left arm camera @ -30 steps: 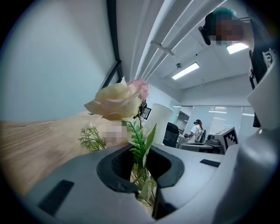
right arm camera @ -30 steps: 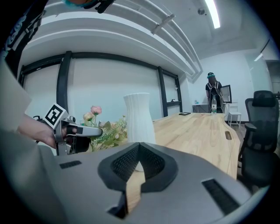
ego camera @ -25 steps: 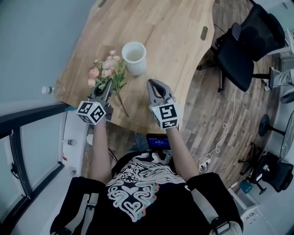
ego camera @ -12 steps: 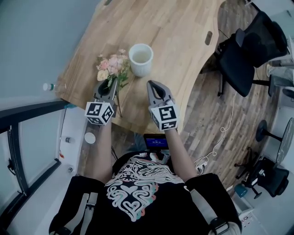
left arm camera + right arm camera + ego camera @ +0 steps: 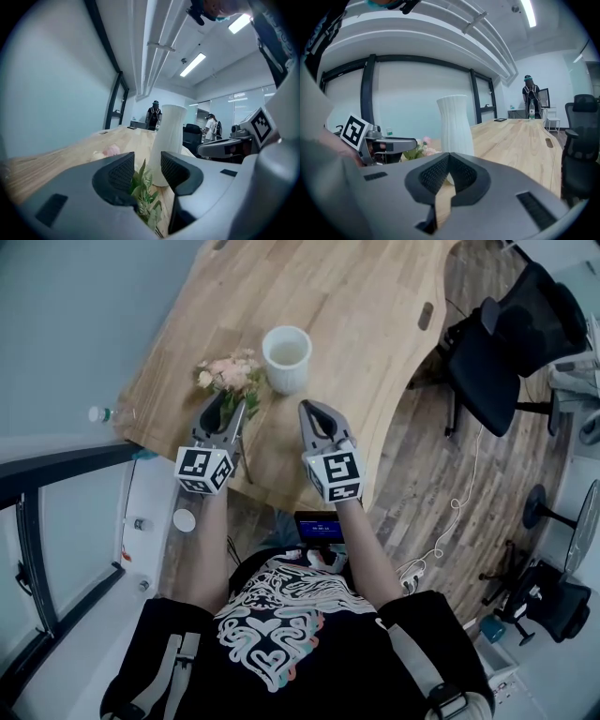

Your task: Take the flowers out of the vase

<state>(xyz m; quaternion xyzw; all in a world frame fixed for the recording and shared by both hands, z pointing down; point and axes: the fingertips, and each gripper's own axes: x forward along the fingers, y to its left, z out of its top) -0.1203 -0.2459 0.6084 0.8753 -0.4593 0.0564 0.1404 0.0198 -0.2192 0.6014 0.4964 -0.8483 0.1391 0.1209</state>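
Two grey hand-held grippers hover over the near edge of a curved light-wood table (image 5: 366, 306). Left gripper (image 5: 225, 409): jaws part-way apart, having just been opening, with the green stems of a pink-and-cream flower bunch (image 5: 230, 374) between them, not clamped. The bunch lies on the table just beside a white ribbed ceramic vase (image 5: 286, 357), outside it. Right gripper (image 5: 314, 411): jaws closed together, holding nothing, near the vase. Room: dark plank floor (image 5: 422, 474), black office chair (image 5: 506, 343), clear plastic bottle (image 5: 105, 414) at the table's left edge.

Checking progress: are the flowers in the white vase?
No, the vase stands empty and the flowers lie on the table beside it.
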